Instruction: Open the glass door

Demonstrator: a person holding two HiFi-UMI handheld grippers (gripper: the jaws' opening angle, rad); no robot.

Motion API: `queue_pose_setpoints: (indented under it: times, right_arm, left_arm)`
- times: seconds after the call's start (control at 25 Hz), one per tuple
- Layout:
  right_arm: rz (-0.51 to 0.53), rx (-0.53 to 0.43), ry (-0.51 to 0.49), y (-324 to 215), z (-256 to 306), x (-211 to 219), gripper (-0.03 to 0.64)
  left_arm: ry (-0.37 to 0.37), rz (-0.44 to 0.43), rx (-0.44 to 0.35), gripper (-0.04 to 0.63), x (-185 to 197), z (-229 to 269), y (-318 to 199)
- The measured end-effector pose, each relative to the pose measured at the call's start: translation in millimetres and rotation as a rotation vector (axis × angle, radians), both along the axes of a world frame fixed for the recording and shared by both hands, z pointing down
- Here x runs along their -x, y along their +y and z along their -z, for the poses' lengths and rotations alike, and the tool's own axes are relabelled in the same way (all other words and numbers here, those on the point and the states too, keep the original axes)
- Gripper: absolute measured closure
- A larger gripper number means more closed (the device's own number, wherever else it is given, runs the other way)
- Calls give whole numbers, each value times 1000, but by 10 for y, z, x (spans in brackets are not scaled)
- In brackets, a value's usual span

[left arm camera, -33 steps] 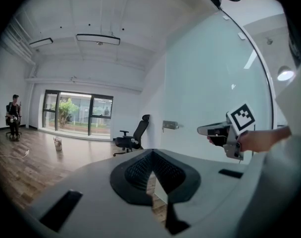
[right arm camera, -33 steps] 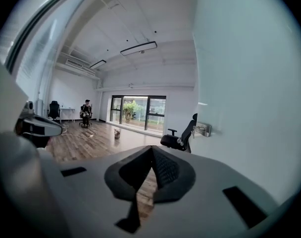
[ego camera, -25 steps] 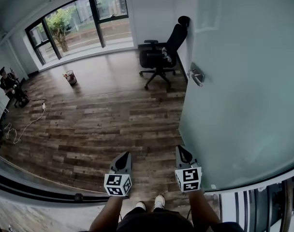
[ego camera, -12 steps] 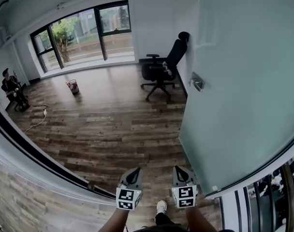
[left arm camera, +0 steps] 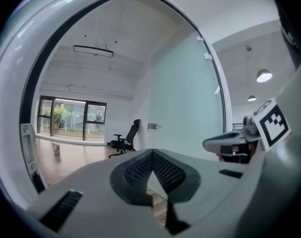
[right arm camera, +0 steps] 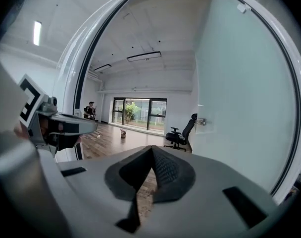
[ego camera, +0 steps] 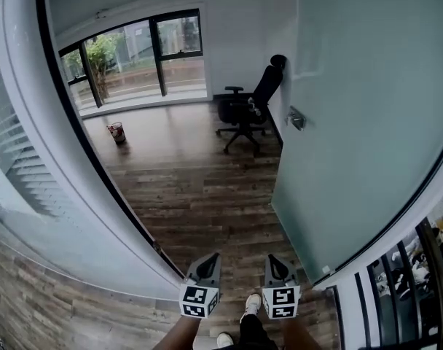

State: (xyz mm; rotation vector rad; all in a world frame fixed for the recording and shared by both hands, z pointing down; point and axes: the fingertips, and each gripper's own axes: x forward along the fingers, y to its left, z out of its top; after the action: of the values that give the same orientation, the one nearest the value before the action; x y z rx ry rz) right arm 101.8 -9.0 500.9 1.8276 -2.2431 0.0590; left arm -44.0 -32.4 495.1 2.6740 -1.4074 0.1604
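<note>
The frosted glass door [ego camera: 353,122] stands swung open into the room on the right, its metal handle [ego camera: 295,119] facing the room. My left gripper [ego camera: 209,259] and right gripper [ego camera: 273,261] hang side by side low in the head view, at the threshold, well short of the handle and touching nothing. In the left gripper view the jaws of my left gripper [left arm camera: 153,155] meet at their tips with nothing between them. In the right gripper view my right gripper [right arm camera: 153,150] is shut the same way and empty. The door handle [right arm camera: 201,121] shows small and far off.
A white door frame with a black seal [ego camera: 68,137] curves down the left. Beyond lie a wood floor, a black office chair [ego camera: 247,104], a small bucket [ego camera: 118,133] and big windows [ego camera: 134,49]. A person [right arm camera: 91,110] sits far back. A railing [ego camera: 418,283] is at bottom right.
The view has pulled back out of the room: the door frame has swept in from the lower left, the chair and handle look farther off. Both grippers stay shut and low, now closer together.
</note>
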Motion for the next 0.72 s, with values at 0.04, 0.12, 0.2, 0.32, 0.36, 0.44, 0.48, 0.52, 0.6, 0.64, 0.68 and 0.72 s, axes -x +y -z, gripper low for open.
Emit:
queue_pose_setpoints:
  times: [0.04,0.12,0.2,0.32,0.36,0.44,0.48,0.52,0.6,0.64,0.68,0.72]
  right_arm:
    - [-1,-6,4,132,26,41,601]
    - [9,-20,9,366,91,138,601]
    - [21,-41,12,518,201,194,601]
    - [25,-69,20,632,333,171,601]
    - [28,-74,22,650,371,169,601]
    - [35,-81,29,668,457,165,601]
    - [38,-85,34,677,511,155,601]
    - [40,-92,41,692,569,140,601]
    - [48,-117,59,740,650,130,601]
    - [53,-129,67,769,648,133,601]
    - [58,-137,70,800,621,127,601]
    - [60,-138,70,829,586,103,601]
  left_arm:
    - [5,0,0,597,30,15,114]
    - [20,3,-2,597,81,65,315]
    - [27,4,-5,597,85,130,455]
    - [16,4,-5,597,45,172,578]
    - [15,5,-5,597,41,171,603]
    - [21,11,-4,597,41,210,641]
    - [26,14,-1,597,33,248,654]
    - [29,17,1,597,20,282,662]
    - [23,23,2,597,6,303,684]
    - [18,27,2,597,9,284,707]
    - [14,33,1,597,11,258,738]
    - [12,39,-1,597,5,241,774]
